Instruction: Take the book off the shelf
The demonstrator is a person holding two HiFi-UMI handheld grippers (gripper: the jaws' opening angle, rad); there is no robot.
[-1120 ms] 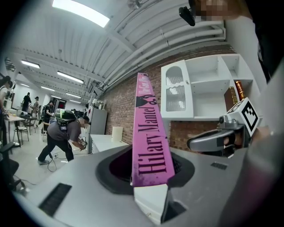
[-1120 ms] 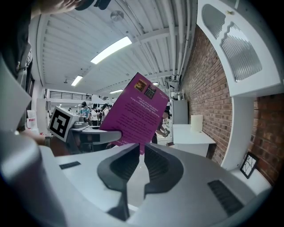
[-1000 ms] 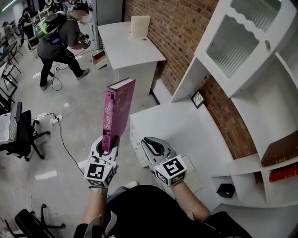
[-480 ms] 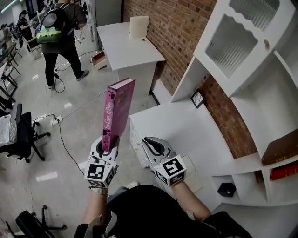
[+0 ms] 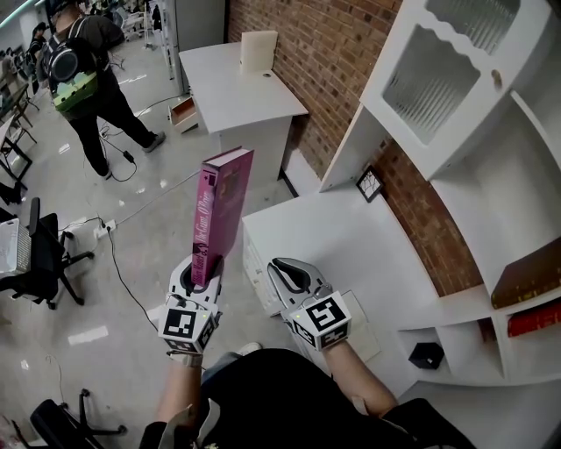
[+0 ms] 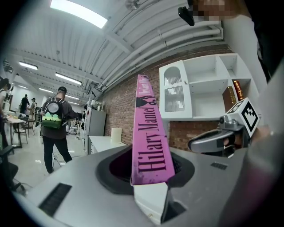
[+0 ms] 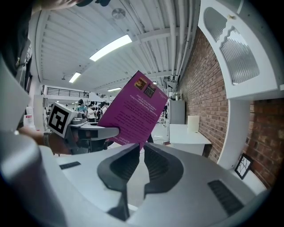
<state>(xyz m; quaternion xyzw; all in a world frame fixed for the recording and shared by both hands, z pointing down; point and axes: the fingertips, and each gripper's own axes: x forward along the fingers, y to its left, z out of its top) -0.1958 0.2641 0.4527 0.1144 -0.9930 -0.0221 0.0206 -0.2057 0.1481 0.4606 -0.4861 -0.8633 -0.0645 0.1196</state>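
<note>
Book (image 5: 221,210) upright in left tool (image 5: 202,266)

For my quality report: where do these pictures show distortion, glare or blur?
Left gripper view: strong fisheye bending, dark corners, ceiling lamp overexposed, pink book lettering sharp. Right gripper view: same bending, bright light strip. Head view: sharp, soft reflections on the floor.

Bright ceiling strip lights (image 6: 77,12), fisheye-warped dark edges.
</note>
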